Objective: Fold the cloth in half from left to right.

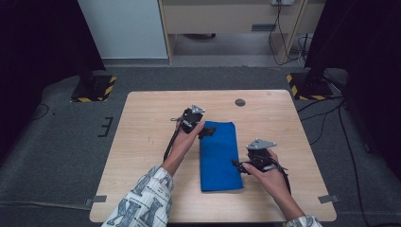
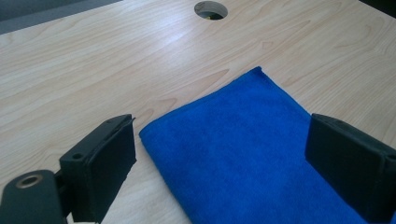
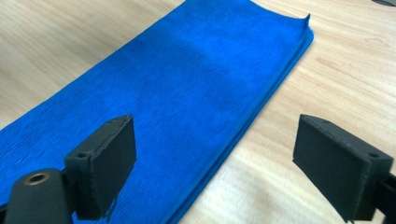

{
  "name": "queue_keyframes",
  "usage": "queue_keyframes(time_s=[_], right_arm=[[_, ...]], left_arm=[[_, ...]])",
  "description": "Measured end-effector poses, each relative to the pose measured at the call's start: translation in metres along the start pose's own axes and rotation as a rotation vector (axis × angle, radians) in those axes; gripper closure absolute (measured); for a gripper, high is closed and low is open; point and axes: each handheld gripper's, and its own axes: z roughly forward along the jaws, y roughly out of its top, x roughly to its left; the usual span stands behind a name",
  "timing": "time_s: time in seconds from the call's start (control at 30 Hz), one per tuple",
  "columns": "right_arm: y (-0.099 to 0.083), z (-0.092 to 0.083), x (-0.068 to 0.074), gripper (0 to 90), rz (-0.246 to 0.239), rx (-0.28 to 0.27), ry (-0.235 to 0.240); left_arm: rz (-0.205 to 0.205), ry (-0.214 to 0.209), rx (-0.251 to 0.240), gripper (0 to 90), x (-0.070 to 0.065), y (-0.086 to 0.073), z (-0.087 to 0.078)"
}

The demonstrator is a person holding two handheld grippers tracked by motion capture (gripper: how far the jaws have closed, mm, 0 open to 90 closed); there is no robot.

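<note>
- While I count what lies on the table (image 1: 142, 142), I find one blue cloth (image 1: 218, 156), folded into a long strip, and nothing else loose on the wood.
- One round cable hole (image 1: 240, 102) sits in the surface near the far edge, right of centre.
- I have two grippers in view, one in each hand.
- I see the left gripper (image 1: 206, 131) at the cloth's far left corner; its two jaws stand wide apart, one over bare wood and one over the blue fabric, and the pads press on nothing.
- In the left gripper view the cloth's far corner (image 2: 257, 140) lies flat between the jaws, with the hole beyond it.
- I see the right gripper (image 1: 238, 164) just beside the cloth's right long edge, toward the near end; its two jaws are also spread, clamped on nothing.
- In the right gripper view one jaw hangs over the cloth (image 3: 177, 93) and the other over bare wood, with the layered folded edge running between them.
- The cloth lies in the middle of the surface, its long sides running from near edge to far edge, slightly nearer the near edge.
- Two patterned sleeves enter from the near edge.
</note>
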Motion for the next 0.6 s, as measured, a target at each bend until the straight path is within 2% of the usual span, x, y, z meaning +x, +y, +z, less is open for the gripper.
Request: queue_keyframes(time_s=[0.13,0.43,0.5,0.6], right_arm=[[0.009,0.008,-0.004,14.2,-0.007,0.012,-0.009],[0.034,0.028,-0.011,15.8,-0.004,0.025,-0.035],[0.039,0.032,-0.013,16.7,-0.009,0.03,-0.042],[0.048,0.037,-0.017,18.9,-0.012,0.027,-0.055]], left_arm=[[0.024,0.012,0.013,7.8,0.001,-0.005,-0.005],[0.026,0.014,0.006,7.7,0.008,-0.009,-0.011],[0.034,0.027,0.006,7.8,0.009,-0.009,-0.013],[0.014,0.032,0.002,7.9,0.013,-0.009,-0.015]])
